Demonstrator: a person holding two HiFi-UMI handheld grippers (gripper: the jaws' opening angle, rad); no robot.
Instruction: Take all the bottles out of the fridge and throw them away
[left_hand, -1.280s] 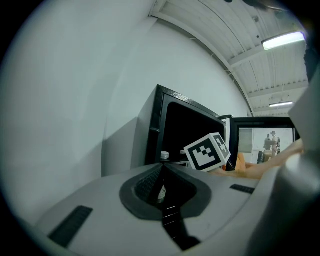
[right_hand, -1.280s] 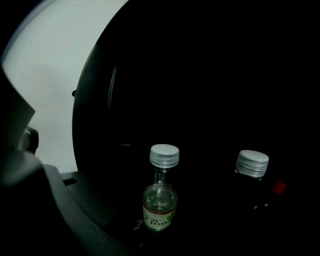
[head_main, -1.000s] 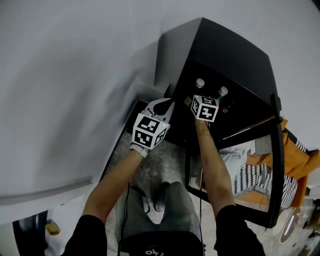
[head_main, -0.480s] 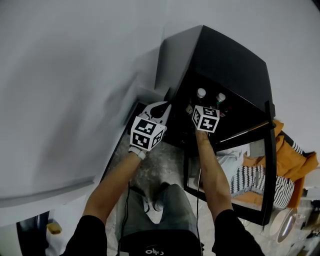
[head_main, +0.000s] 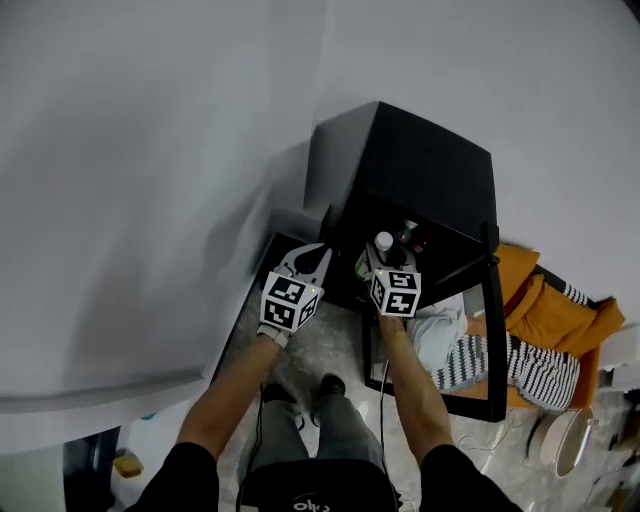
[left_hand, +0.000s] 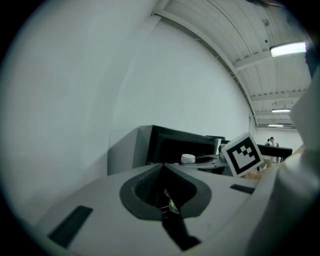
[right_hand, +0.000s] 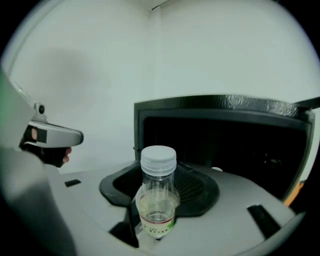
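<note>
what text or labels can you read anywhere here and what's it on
Label on the bottle, on which the right tool's jaws have just been closing: green and white print, too blurred to read.
Marker cubes on the left tool and right tool: black-and-white squares, no letters.
White print on the black chest gear: cut off at the frame edge, unreadable.
So nothing legible.

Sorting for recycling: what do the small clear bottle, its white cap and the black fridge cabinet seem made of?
Small clear bottle: likely thin plastic, see-through, glossy. White cap: matte plastic, faintly ridged side. Black fridge cabinet: probably painted metal, smooth dull sheen.
</note>
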